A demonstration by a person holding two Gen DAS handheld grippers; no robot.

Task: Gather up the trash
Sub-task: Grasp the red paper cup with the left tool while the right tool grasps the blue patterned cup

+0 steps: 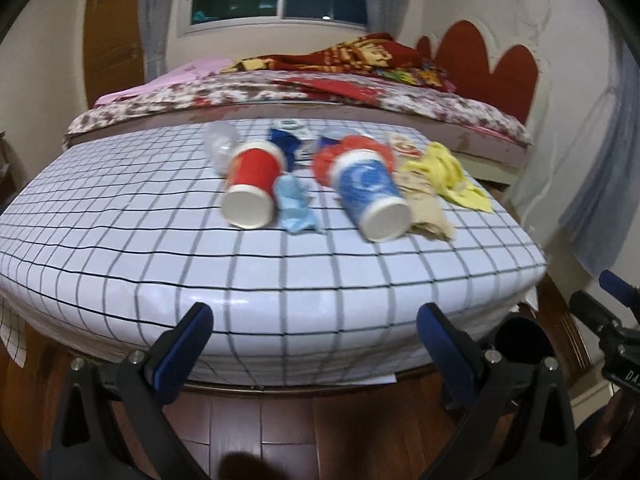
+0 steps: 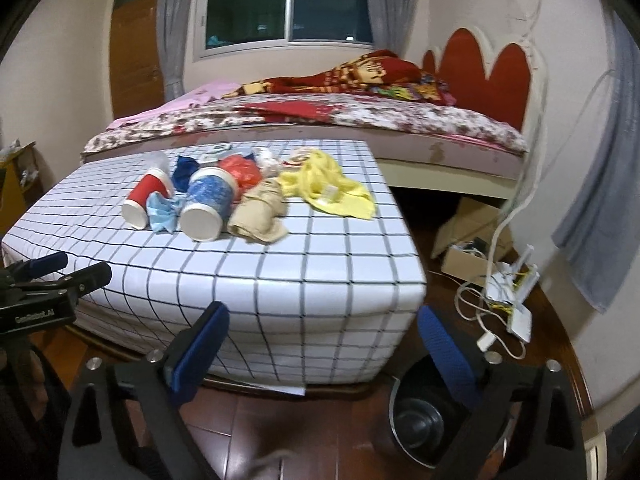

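Both my grippers hang off the near edge of the white bench with the black grid cover [image 1: 168, 240], jaws wide and holding nothing: the left gripper [image 1: 314, 330] faces the middle of the litter, the right gripper [image 2: 322, 332] faces the bench's near right corner. The trash lies in one cluster toward the far side of the bench, well apart from my jaws. The red paper cup with white rim [image 1: 252, 184] lies on its side at the left, base toward me; just right of it, touching, is a crumpled pale-blue face mask [image 1: 296, 204]. The blue-and-white paper cup [image 1: 370, 194] also lies on its side, base toward me, with a crumpled red plastic bag [image 1: 352, 148] behind it and a wad of beige paper [image 1: 424, 208] against its right flank. A yellow cloth-like rag [image 2: 332, 188] sprawls at the far right; a dark-blue wrapper [image 1: 286, 144] and a clear plastic lid [image 1: 220, 144] sit farthest back. I judge everything light. The cups are thin-walled and crushable, and could roll; I would take each across the body near the stiffer rim or base. The mask, bag, paper and rag are limp; pinch a raised fold. The black round bin [image 2: 424, 420] stands on the floor below the near right corner.
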